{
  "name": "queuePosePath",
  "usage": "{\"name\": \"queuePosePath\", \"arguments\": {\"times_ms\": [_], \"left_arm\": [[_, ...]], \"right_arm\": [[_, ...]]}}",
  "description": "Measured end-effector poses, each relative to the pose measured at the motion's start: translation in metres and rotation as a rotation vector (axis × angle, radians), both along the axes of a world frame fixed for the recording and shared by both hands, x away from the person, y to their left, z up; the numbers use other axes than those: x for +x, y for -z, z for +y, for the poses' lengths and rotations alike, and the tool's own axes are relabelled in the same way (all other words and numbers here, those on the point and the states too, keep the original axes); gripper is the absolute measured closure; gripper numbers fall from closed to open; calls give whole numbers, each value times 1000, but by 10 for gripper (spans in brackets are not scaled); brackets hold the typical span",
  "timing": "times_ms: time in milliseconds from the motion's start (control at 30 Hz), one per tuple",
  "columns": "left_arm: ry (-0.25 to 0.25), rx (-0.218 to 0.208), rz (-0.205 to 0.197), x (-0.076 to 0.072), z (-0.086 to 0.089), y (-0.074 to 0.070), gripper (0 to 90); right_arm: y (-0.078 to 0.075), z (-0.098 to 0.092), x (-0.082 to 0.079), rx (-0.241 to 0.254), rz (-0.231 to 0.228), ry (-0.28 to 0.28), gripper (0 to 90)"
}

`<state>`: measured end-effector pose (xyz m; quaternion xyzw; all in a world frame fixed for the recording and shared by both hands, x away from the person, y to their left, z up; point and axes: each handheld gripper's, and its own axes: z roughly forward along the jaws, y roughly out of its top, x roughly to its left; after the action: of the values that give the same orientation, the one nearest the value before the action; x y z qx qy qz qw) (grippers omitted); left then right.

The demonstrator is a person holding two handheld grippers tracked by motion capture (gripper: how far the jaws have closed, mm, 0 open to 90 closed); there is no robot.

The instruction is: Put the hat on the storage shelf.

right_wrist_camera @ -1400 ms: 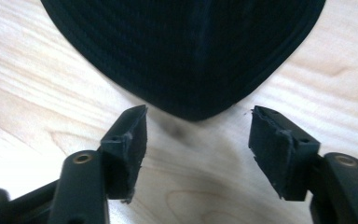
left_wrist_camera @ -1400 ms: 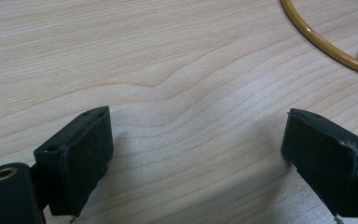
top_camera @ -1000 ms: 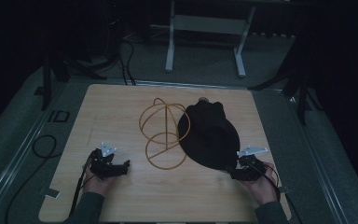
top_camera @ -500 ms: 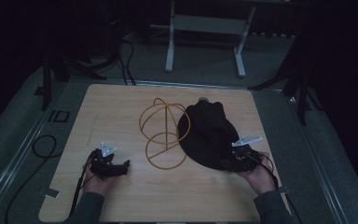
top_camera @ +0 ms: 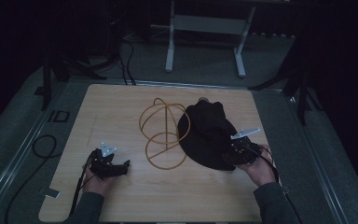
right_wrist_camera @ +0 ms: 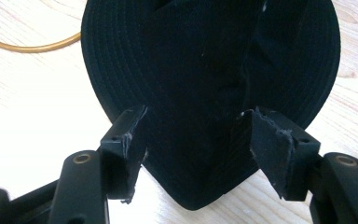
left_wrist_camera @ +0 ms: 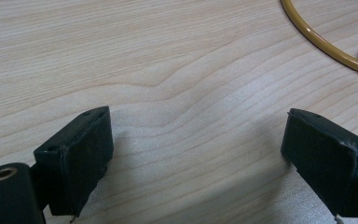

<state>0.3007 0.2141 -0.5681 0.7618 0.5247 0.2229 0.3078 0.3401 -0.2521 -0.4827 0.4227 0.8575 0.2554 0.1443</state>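
Observation:
A black brimmed hat (top_camera: 207, 133) lies flat on the wooden table (top_camera: 121, 107), right of centre. Beside it on its left lies a gold wire frame of rings (top_camera: 164, 135). My right gripper (top_camera: 228, 157) hovers over the hat's near right brim, and in the right gripper view its jaws stand apart above the hat (right_wrist_camera: 205, 60), pads not pressing on it; my right gripper (right_wrist_camera: 196, 135) is open. My left gripper (top_camera: 122, 166) rests low at the table's near left, open over bare wood (left_wrist_camera: 196, 144), with a curve of the gold wire frame (left_wrist_camera: 328, 44) ahead of it.
A white-legged stand (top_camera: 205, 28) is on the floor behind the table. Cables (top_camera: 42, 144) loop on the grey floor at the left. A dark stand (top_camera: 303, 88) rises at the right rear. The table's near edge lies close to both hands.
My right gripper has moved left and slightly up, from beside the hat's near right edge to over its brim. The left gripper, hat and wire frame stayed put.

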Motion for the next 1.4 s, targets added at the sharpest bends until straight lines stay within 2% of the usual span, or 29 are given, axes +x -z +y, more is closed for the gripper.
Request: {"name": "queuePosePath", "arguments": {"times_ms": [167,500,967,1200,1333,1367,1400], "left_arm": [[-1,0,0,0,0,0,95],[-1,-2,0,0,0,0,94],[-2,-2,-1,0,0,0,95],[-1,-2,-1,0,0,0,94],[-2,-2,-1,0,0,0,95],[-2,-2,-1,0,0,0,95],[-2,-2,-1,0,0,0,95]], "right_arm": [[-3,2,7,-30,15,0,363],[-10,5,16,-51,47,-11,350],[-18,14,35,-110,101,-15,218],[-22,18,44,-113,104,-11,153],[-23,19,48,-114,107,-13,163],[-23,20,51,-114,114,-21,211],[-24,20,52,-118,113,-23,220]]}}
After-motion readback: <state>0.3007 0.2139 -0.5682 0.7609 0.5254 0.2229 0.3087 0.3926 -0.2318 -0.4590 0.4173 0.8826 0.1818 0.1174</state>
